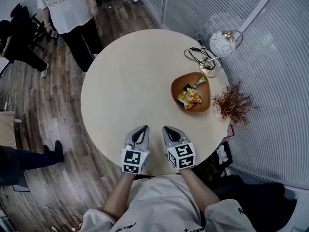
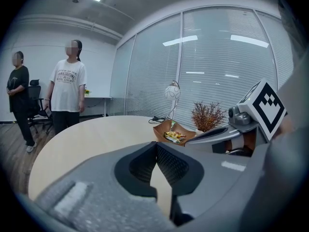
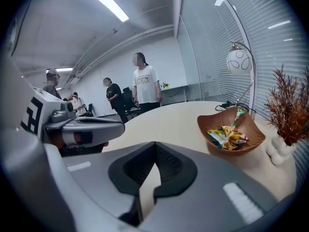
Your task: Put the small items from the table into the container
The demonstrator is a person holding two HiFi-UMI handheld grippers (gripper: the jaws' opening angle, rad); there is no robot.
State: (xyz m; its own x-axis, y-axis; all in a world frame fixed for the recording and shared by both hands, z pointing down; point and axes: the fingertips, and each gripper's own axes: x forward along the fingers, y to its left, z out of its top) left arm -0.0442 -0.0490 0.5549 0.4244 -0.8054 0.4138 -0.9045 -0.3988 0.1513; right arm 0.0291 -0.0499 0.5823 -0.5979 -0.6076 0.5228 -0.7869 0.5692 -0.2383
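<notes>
Two tools are hovering side by side over the near edge of the counter [image 1: 125,81], the left tool [image 1: 143,129] and the right tool [image 1: 167,129], each with its jaws pressed together and gripping nothing. The wooden bowl [image 1: 205,105] is lying ahead and to the right, nearer the right tool, with the snack packets [image 1: 188,98] sitting inside it. No loose small item is showing on the counter, so the task is probably finishing.

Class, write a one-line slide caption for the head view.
Left claw and right claw, both shut, over the round table; snack packets in the wooden bowl.
</notes>
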